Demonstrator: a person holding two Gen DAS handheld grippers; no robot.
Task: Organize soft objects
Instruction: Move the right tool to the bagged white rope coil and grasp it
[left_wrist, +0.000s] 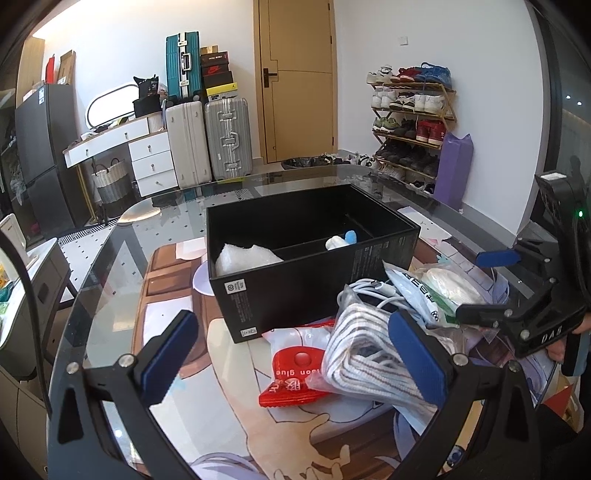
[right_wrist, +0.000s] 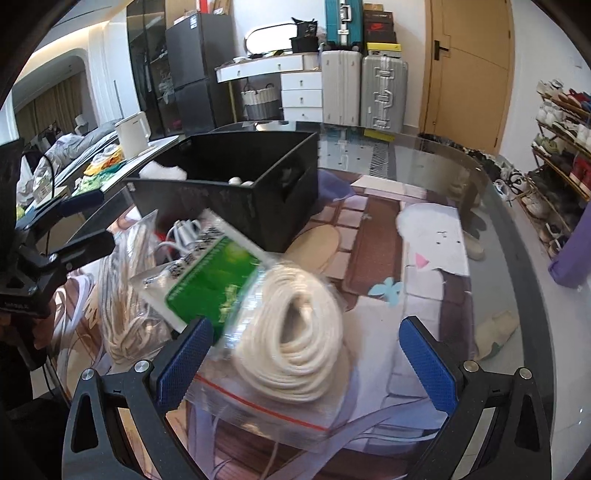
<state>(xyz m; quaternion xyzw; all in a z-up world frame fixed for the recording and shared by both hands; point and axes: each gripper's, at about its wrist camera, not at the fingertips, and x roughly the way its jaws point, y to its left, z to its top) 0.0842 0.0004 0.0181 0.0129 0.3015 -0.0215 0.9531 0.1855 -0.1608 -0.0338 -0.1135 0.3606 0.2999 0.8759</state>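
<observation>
A home: suitcases (left_wrist: 207, 140), shoe rack (left_wrist: 410, 122), fridge (left_wrist: 40, 155).

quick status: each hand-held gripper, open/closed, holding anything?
Left hand-held gripper: open, holding nothing, above the striped rope bag.
Right hand-held gripper: open, holding nothing, over the white rope coil bag.

One black box (left_wrist: 314, 258) with two compartments stands on one glass table (left_wrist: 110, 280). Soft goods counted outside the box: two bagged rope coils (right_wrist: 295, 332) (left_wrist: 369, 354), one red packet (left_wrist: 291, 373), one green-labelled packet (right_wrist: 218, 280), one white cable bundle (left_wrist: 369, 291). Two grippers in view, left (left_wrist: 295, 358) and right (right_wrist: 306, 362).
</observation>
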